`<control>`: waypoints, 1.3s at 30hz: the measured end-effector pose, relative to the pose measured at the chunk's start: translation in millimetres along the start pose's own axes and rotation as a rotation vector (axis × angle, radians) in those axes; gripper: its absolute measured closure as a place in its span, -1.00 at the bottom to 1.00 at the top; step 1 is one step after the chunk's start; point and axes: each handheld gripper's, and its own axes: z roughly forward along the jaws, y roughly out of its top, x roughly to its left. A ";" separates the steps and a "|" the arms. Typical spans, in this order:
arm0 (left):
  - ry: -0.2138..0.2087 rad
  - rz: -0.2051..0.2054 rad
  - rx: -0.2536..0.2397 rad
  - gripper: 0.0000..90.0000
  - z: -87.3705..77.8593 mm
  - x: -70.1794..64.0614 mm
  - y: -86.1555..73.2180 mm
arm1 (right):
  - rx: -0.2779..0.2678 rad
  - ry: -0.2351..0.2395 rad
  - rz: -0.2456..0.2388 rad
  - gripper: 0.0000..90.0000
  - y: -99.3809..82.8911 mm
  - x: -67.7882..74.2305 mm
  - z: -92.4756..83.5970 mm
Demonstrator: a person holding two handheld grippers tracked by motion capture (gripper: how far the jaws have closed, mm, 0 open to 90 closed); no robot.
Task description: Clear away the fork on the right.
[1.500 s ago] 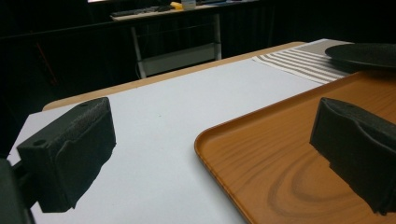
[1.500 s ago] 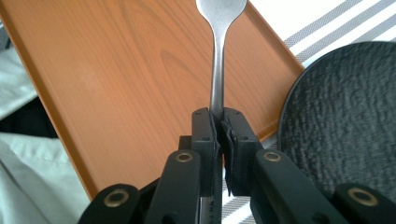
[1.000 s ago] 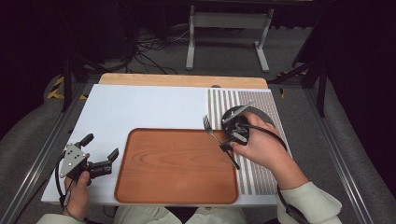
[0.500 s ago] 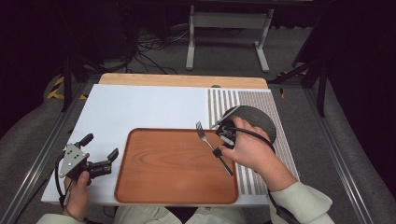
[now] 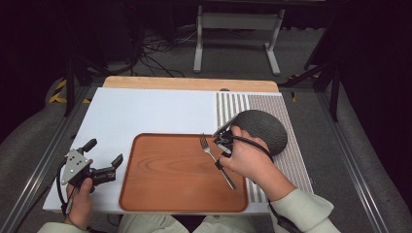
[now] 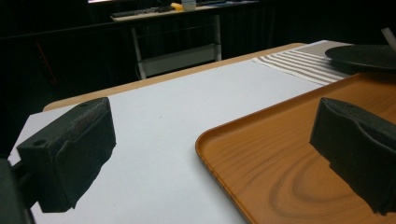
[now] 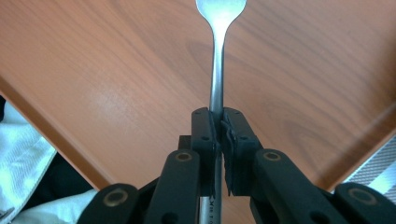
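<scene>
Steel fork: your right claw clamps its thin handle above the brown wooden tray.
Left claw: wide open, empty.
Risk: fork may twist or slip.

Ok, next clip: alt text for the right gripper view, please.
The right gripper's black tongs are clamped shut on the handle of a silver metal fork, which points away over a brown wooden tray. Striped cloth shows at the lower right corner.

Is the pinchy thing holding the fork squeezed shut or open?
Shut. The right gripper has both jaws pressed against the fork handle, over the wooden tray.
</scene>
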 end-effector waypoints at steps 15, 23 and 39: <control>0.000 0.000 0.000 -0.98 0.1 0.1 0.1 | 0.090 -0.029 0.082 0.86 0.6 -1.8 22.5; 0.000 0.000 0.000 -0.98 0.1 0.0 0.0 | 0.111 -0.042 0.140 0.86 -1.3 -4.1 29.6; -0.001 0.000 0.001 -0.98 0.1 0.0 0.0 | 0.143 -0.043 0.184 0.86 -2.8 -5.4 39.6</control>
